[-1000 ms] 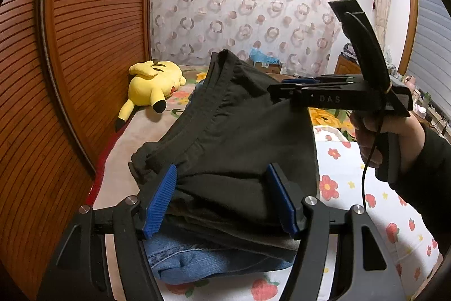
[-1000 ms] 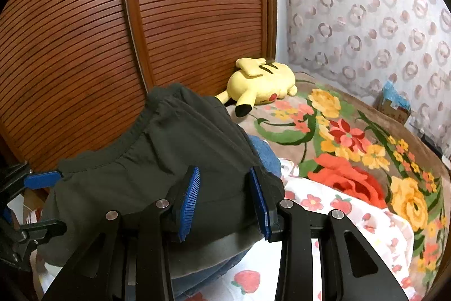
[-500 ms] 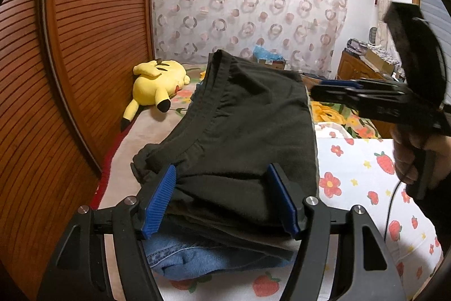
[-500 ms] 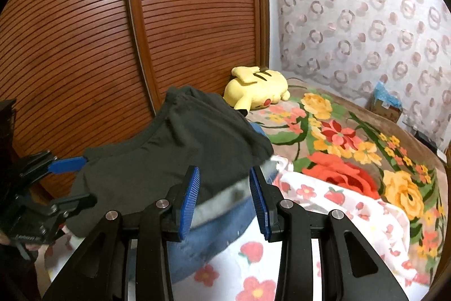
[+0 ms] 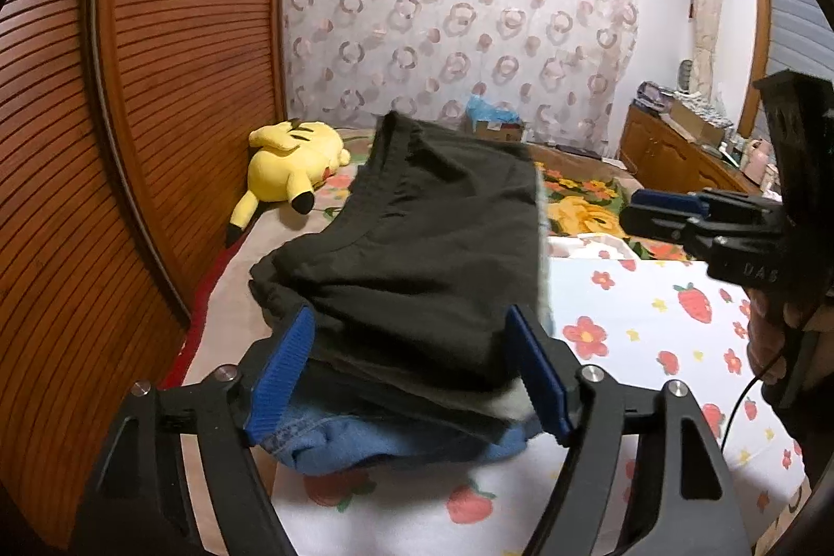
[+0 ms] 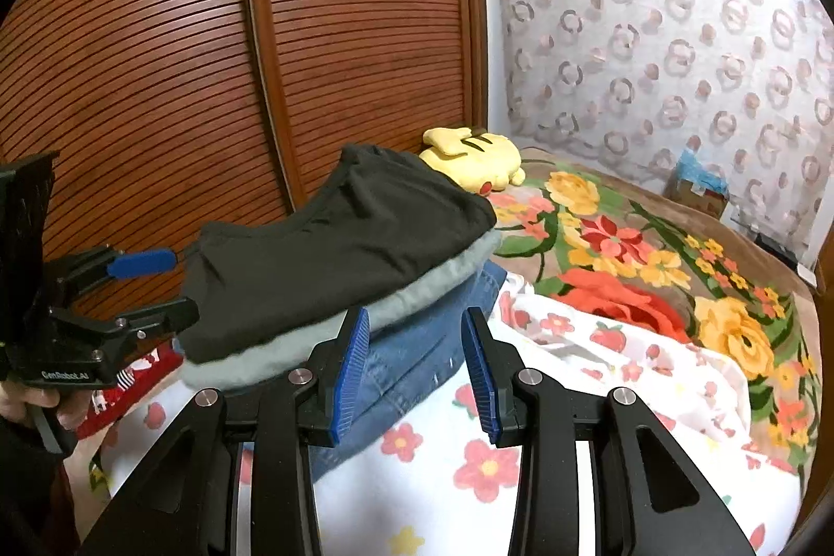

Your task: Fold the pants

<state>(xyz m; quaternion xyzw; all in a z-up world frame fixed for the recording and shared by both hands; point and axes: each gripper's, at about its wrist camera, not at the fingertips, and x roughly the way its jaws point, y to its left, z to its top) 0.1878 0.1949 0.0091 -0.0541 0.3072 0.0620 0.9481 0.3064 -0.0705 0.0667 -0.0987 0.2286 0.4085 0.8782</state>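
Folded dark pants (image 5: 427,254) lie on top of a stack, over a grey garment (image 6: 323,332) and folded blue jeans (image 5: 375,444), on the bed. My left gripper (image 5: 412,373) is open, its blue pads on either side of the stack's near edge. My right gripper (image 6: 417,368) is open and empty, just off the stack's corner beside the jeans (image 6: 417,347). The right gripper also shows in the left wrist view (image 5: 672,212), apart from the pants. The left gripper shows in the right wrist view (image 6: 146,290) at the stack's far side.
A white strawberry-and-flower sheet (image 5: 651,337) covers the near bed. A floral blanket (image 6: 651,259) lies beyond it. A yellow plush toy (image 5: 292,165) rests by the slatted wooden wardrobe doors (image 6: 208,87). A wooden dresser (image 5: 672,155) stands at the right.
My right gripper has drawn back from the dark pants, to the right and off the stack. The pants have settled flat on the pile. My left gripper has stayed at the near edge.
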